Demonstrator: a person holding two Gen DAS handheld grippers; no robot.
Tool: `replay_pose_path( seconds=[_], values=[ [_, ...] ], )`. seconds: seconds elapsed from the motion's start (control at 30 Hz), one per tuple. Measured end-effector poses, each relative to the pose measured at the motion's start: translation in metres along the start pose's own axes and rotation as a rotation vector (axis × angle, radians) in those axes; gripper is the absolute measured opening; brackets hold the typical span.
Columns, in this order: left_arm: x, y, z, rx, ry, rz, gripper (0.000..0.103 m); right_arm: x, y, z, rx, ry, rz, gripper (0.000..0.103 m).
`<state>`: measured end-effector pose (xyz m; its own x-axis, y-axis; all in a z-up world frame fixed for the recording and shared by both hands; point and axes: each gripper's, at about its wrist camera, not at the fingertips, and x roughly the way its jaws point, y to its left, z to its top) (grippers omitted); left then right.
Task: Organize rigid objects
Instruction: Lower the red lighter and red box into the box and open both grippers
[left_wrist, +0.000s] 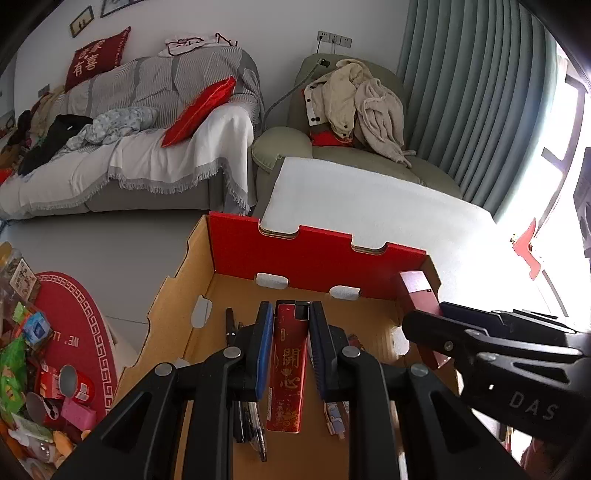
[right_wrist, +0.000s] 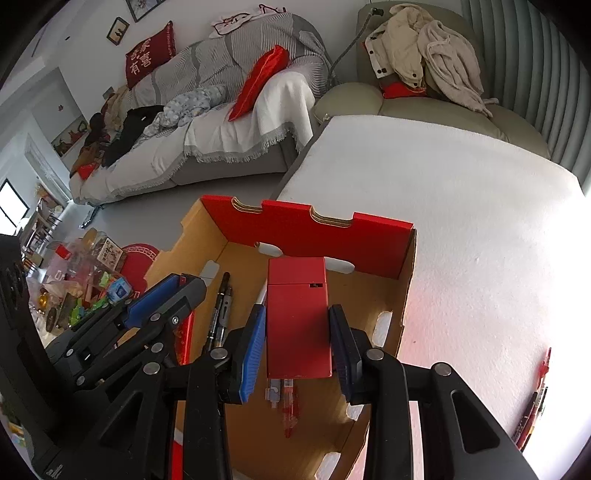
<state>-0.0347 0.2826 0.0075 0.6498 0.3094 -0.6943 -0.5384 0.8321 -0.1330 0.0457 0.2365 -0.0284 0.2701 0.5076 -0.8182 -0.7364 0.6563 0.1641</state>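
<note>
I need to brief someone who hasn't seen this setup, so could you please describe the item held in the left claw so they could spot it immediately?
Find the open cardboard box with the red far wall, on the white-covered table. Above its floor, the left claw grips a long, slim red lighter. Unlike the plain, wider red box in the right claw, it carries gold Chinese characters and a black top.

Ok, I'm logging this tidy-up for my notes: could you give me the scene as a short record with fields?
container: open cardboard box with red far wall, on white textured tabletop
left gripper: shut on slim red lighter with gold characters, above the box
right gripper: shut on plain red rectangular pack, above the box
box floor: black pens lying loose, more pens under the pack
outside box: red pens at table's right edge
</note>
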Motion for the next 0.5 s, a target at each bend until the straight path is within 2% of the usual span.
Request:
replay_pose_path(
  seconds=[0.1,0.27,0.5],
  values=[
    [0.006,-0.001,0.000,0.001,0.016,-0.002,0.021,0.007,-0.002,0.000,0.002,0.013,-0.006,0.036],
    [0.024,0.003,0.003,-0.026,0.093,-0.037,0.021,0.022,-0.007,0.000,0.013,0.042,-0.017,0.036],
    [0.053,0.001,0.000,-0.017,0.241,-0.044,0.022,0.043,-0.014,-0.001,0.011,0.090,-0.053,0.036]
  ],
)
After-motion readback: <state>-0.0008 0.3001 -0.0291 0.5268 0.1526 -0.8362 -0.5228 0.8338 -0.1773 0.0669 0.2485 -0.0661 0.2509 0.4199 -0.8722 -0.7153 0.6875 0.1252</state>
